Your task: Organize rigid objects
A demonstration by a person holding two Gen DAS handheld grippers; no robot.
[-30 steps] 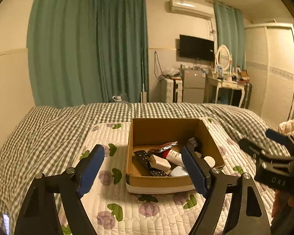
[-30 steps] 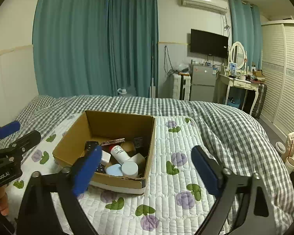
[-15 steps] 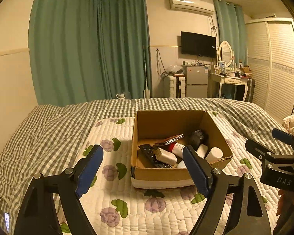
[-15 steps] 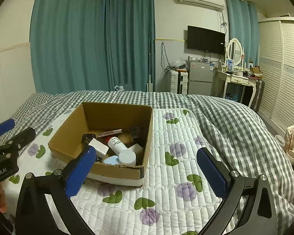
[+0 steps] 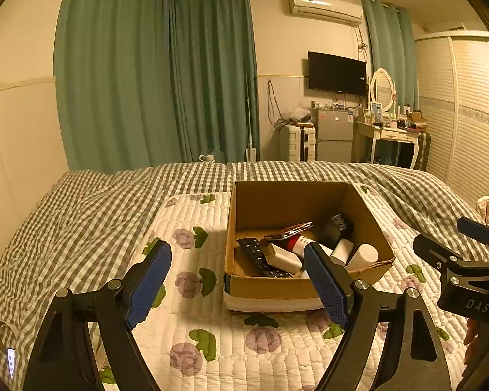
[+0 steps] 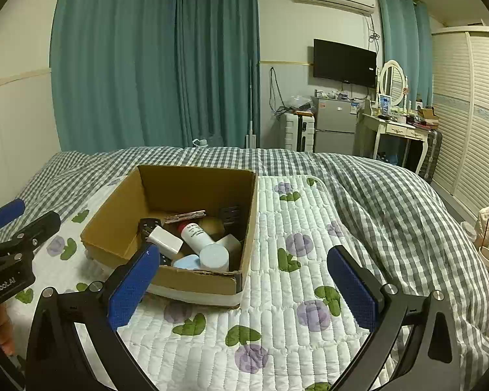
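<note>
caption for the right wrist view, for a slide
Open right gripper poised before a cardboard box of small items on a floral quilt.

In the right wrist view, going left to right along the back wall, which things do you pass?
Teal curtains → white suitcase → small fridge → dressing table → louvred wardrobe.
</note>
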